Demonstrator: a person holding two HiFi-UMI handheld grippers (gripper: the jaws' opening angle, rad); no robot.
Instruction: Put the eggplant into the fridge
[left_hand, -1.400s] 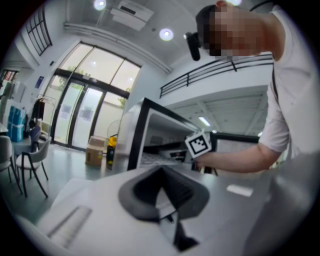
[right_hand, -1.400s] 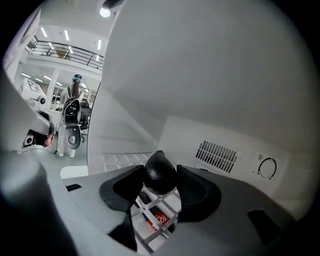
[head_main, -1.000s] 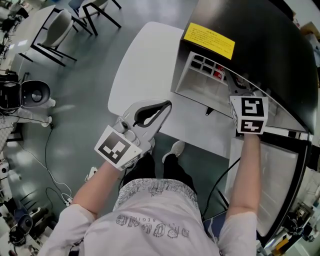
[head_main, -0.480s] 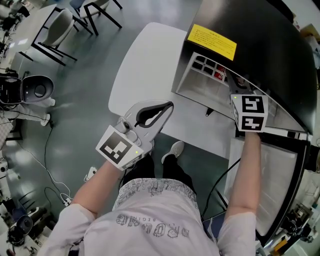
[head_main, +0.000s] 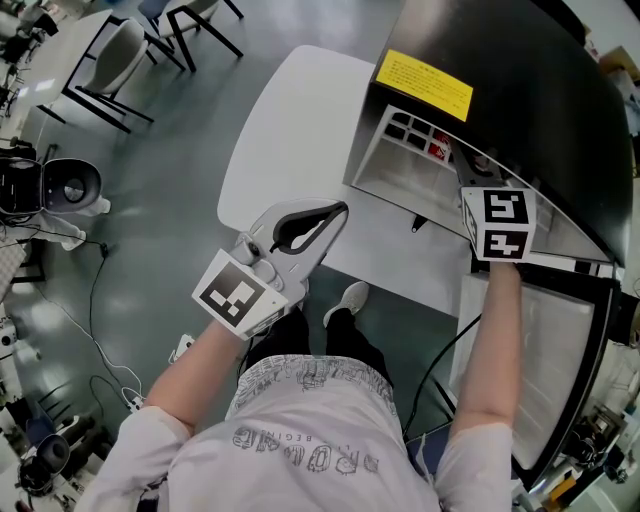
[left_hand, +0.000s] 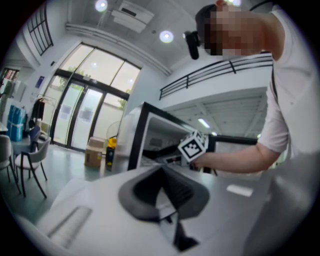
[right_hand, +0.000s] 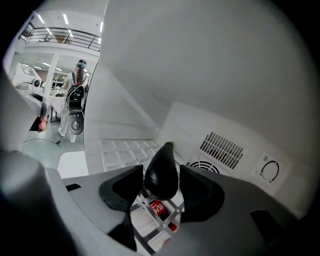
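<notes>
Almost nothing moved in the last 1 s. We see the right gripper (right_hand: 161, 186) still inside the open black fridge (head_main: 520, 90), jaws clamped on the dark purple teardrop eggplant (right_hand: 162, 167) above the white wire shelf (right_hand: 125, 150), probably not touching it. The left gripper (left_hand: 164, 190) is pinched together on nothing, outside the fridge. We judge release is next.

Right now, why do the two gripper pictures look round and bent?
Left gripper view: wide-angle lens bows the black metal railing, corners go black. Right gripper view: same bulge, glossy dark purple eggplant between the jaws is sharp. Head view: milder bending, even light.
</notes>
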